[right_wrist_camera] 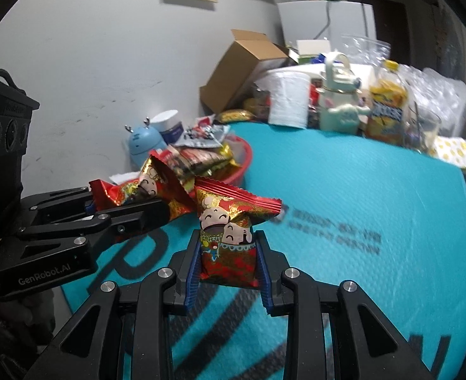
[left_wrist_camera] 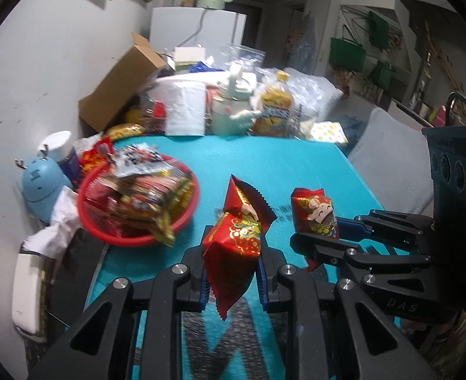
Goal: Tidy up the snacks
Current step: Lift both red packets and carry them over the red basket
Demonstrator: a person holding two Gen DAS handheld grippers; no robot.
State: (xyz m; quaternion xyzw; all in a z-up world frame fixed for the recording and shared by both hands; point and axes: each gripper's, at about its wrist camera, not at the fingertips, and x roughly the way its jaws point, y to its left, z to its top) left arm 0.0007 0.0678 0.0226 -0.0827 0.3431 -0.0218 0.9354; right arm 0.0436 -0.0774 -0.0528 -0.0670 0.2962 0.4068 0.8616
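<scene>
the left gripper (left_wrist_camera: 233, 272) is clamped on a red snack packet (left_wrist_camera: 233, 237), held above the teal mat (left_wrist_camera: 296, 164) just right of the red basket (left_wrist_camera: 112, 237). the right gripper (right_wrist_camera: 228, 269) pinches a second red packet (right_wrist_camera: 229, 240), further right of the basket.

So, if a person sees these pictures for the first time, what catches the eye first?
Probably the two red and gold snack packets held up over the turquoise mat: one packet pinched between the fingers of the left gripper, the other packet in the right gripper. Next comes the red basket heaped with snacks, on the mat's left side near the wall, and then the clutter at the far end.
</scene>
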